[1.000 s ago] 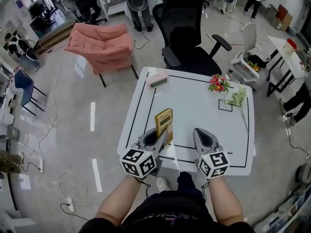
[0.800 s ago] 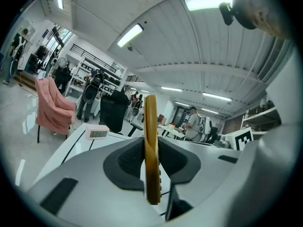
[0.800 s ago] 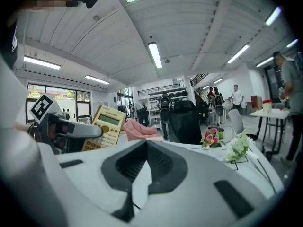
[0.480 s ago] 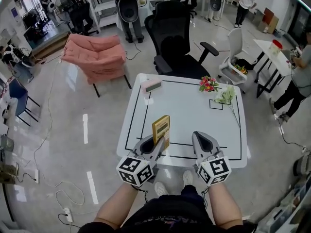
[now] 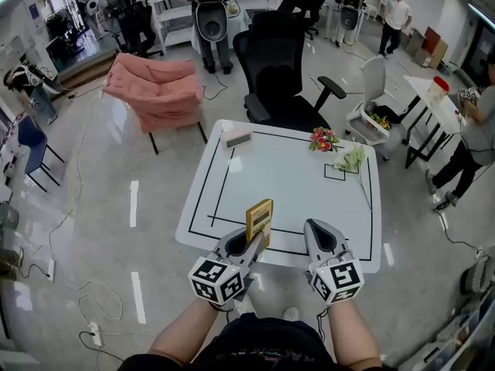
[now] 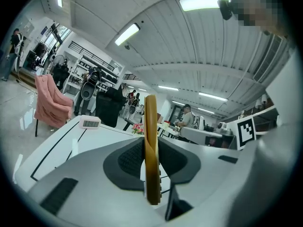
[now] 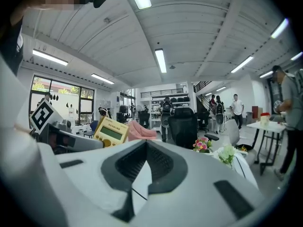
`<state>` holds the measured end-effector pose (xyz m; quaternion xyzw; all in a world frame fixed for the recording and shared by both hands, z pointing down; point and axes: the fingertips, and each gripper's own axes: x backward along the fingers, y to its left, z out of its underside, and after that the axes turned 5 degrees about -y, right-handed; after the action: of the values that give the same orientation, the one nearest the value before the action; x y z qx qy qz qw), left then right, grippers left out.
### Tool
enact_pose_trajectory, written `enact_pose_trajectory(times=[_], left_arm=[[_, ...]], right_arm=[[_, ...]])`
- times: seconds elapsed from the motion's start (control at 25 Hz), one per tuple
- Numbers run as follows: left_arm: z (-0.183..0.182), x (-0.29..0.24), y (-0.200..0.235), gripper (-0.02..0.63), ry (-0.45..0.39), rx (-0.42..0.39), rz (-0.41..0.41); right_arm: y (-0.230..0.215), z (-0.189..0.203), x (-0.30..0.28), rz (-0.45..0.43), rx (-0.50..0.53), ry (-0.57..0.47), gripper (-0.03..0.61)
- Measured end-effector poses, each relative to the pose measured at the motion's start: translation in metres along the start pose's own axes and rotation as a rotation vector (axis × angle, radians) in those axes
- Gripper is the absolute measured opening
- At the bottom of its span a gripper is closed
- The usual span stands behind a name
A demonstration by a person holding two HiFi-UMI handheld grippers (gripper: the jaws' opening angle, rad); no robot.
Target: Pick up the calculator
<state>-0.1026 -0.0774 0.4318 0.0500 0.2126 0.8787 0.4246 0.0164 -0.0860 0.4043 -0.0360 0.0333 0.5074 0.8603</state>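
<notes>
Nearest me, my left gripper (image 5: 255, 246) clamps the yellow calculator (image 5: 259, 215) upright between its jaws, above the white table's (image 5: 294, 176) near edge. Beside it, my right gripper (image 5: 319, 234) is closed and empty. Farther off are a small clock (image 5: 237, 137), flowers (image 5: 322, 139) and a black chair (image 5: 282, 68).

We record the slim yellow calculator (image 5: 259, 216), greyish display near its top, standing upright on edge, pinched low between the left gripper's (image 5: 256, 243) jaws, above the white table's (image 5: 294, 172) near edge.
</notes>
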Motion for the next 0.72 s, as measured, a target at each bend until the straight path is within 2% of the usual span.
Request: enact_pose_trajectory(times=[0.44, 0.72], left_arm=[[0.038, -0.002, -0.09, 0.08, -0.005, 0.044, -0.063], [0.064, 0.007, -0.126, 0.08, -0.025, 0.06, -0.123]], right_arm=[[-0.034, 0.004, 0.083, -0.071, -0.021, -0.002, 0.002], [-0.043, 0.021, 0.119, -0.145, -0.042, 0.003, 0.002]])
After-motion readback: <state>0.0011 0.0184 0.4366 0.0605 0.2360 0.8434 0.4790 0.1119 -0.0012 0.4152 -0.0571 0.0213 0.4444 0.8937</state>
